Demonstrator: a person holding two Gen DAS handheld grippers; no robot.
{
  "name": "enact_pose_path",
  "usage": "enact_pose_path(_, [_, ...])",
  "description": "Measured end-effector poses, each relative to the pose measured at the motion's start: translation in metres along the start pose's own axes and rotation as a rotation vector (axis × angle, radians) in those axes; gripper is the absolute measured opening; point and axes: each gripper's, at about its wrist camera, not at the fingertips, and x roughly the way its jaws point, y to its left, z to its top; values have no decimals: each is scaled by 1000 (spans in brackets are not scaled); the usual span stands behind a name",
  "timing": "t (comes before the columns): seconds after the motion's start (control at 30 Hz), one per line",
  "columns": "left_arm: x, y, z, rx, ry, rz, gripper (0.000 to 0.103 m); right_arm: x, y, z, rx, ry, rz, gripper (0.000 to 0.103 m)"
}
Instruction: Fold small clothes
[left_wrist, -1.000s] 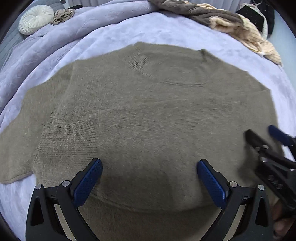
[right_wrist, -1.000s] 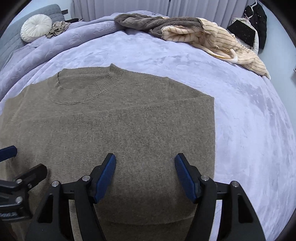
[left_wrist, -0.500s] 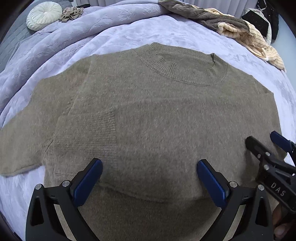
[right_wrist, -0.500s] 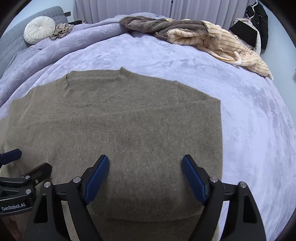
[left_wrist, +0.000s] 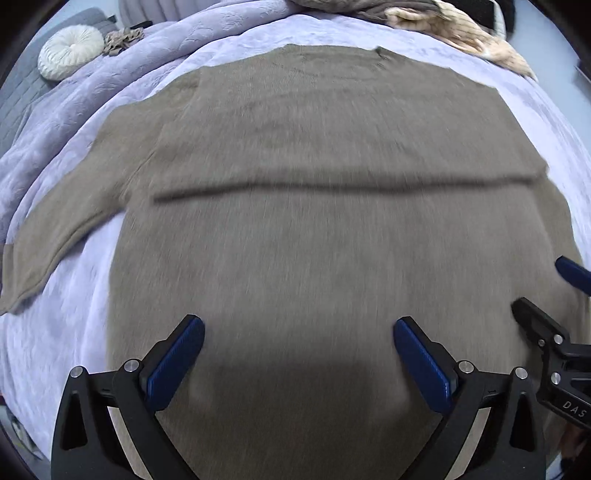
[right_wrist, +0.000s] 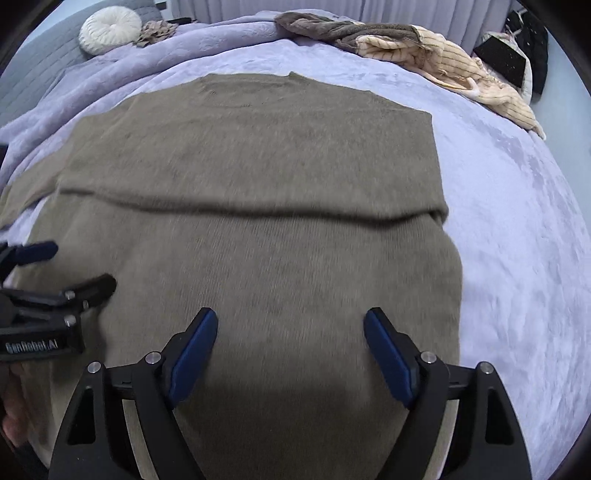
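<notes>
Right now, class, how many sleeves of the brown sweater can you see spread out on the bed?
1. One sleeve stretches out over the bed on the sweater's left side in the left view. The other sleeve is not visible; it may be folded underneath.

An olive-brown knit sweater (left_wrist: 314, 229) lies spread on a lavender bedspread (left_wrist: 155, 59), neckline at the far end. A horizontal fold ridge crosses its middle. One sleeve extends to the left. The left gripper (left_wrist: 299, 354) sits over the near part, jaws wide apart, nothing between the blue pads (left_wrist: 173, 362). The right gripper (left_wrist: 546, 291) enters at the right edge. Far left: a round white cushion (left_wrist: 72, 51). Far right: piled clothes (left_wrist: 454, 26).
</notes>
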Motion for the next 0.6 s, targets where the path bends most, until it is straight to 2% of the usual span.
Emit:
enact_pose_path(0.13, [-30,9,-63,95,-15,-7,103,-38,3,-67,-67,-35,10,85])
enact_pose_path(0.27, [-47,19,-100,132,-8,-26,103,-60,-8,-116,-120,-3,9,87])
enact_pose_path(0.33, [-52,20,-103,121,18,-19,103,-69,-5,-117,-144,10,-36,87])
enact_pose_path(0.4, [-64,16,-100,108,-25,-46,103,-78,4,-108,-149,-16,-49,87])
enact_pose_path(0.47, [-68,6,-98,110,-43,-78,103,-81,16,-96,-136,-70,11,87])
enact_pose_path(0.53, [-61,-8,-95,137,-17,-123,103,-73,29,-88,-139,-56,56,87])
enact_pose_path(0.6, [-50,-14,-105,190,11,-56,103,-61,38,-91,-158,-25,91,87])
